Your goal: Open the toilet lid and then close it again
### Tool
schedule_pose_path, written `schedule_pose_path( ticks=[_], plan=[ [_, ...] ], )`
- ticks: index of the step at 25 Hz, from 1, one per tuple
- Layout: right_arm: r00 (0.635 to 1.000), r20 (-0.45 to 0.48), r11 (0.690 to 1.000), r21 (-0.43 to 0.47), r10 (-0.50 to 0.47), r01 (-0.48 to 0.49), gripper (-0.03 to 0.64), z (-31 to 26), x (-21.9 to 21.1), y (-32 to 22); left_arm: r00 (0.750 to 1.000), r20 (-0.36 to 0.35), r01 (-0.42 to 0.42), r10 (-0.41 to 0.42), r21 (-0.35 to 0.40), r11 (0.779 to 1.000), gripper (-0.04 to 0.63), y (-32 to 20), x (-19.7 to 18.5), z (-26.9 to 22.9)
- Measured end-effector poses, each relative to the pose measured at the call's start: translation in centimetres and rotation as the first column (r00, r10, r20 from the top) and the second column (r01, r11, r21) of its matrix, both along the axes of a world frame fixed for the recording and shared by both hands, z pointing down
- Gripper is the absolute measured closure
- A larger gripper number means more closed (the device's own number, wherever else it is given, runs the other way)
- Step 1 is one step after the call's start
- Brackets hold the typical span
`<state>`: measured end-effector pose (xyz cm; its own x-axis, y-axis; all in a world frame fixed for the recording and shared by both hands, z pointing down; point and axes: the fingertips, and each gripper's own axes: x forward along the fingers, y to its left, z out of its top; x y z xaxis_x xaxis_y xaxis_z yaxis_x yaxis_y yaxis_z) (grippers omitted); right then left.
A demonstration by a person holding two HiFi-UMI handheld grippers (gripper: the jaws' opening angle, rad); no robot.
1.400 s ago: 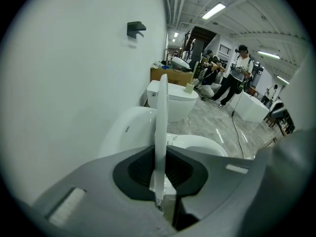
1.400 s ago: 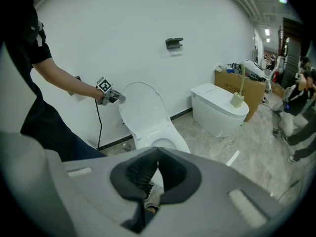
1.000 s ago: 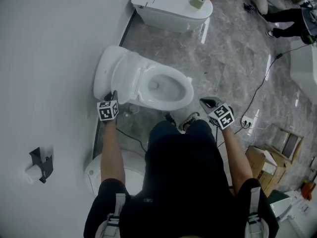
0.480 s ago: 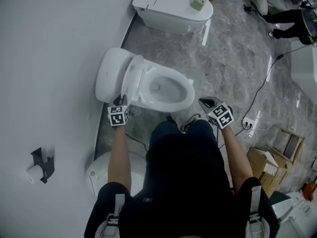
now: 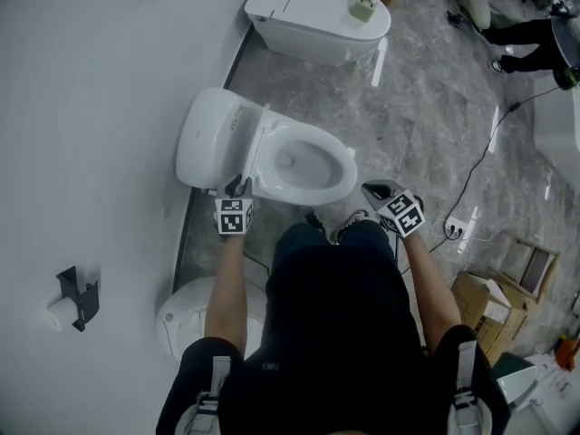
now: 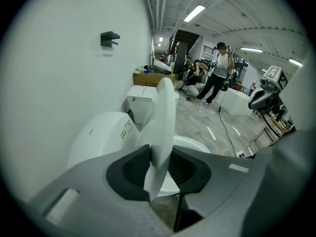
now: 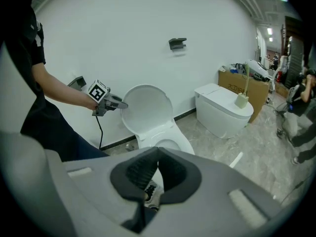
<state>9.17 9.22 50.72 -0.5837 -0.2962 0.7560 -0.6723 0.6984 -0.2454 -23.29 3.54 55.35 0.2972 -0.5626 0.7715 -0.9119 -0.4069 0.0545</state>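
Two grippers work here; the left gripper (image 6: 161, 147) has the upright lid (image 6: 164, 107) between its jaws, which have just been opening, probably to leave it standing; the right gripper (image 7: 158, 154), pressed together and empty, waits well clear.

- White ceramic toilet (image 5: 304, 166), frame centre; its white oval lid (image 5: 210, 139) raised toward the left.
- Left gripper (image 5: 238, 188), jaws just opening, lid's lower edge between them.
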Motion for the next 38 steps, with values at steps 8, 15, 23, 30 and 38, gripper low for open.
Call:
schedule_pose_path(
  ticks=[8,15,23,30,38],
  plan=[
    [1.000,0.024,1.000,-0.005,-0.017,0.017,0.614,0.3,-1.3,1.3,0.988,0.018,-0.151,0.152,-0.014,0.988,0.463,2.5,5.5,1.1],
    [0.997,0.058,0.998,-0.009,-0.054,0.055,0.614,0.7,-4.0,1.9,0.985,0.002,-0.172,0.172,0.000,0.985,0.449,3.1,7.9,1.3],
    [0.992,0.077,0.994,-0.021,-0.105,0.107,0.614,0.8,-7.4,3.1,0.973,-0.022,-0.229,0.229,0.005,0.973,0.437,4.0,9.4,2.0],
    [0.989,0.142,0.997,-0.050,-0.050,0.058,0.612,0.9,-8.5,1.8,0.943,0.013,-0.333,0.334,-0.047,0.942,0.430,5.5,11.8,3.0],
    [0.979,0.205,0.991,-0.128,0.000,0.027,0.576,1.4,-10.4,0.8,0.929,-0.027,-0.370,0.369,-0.040,0.928,0.417,6.3,13.1,3.7]
  ],
)
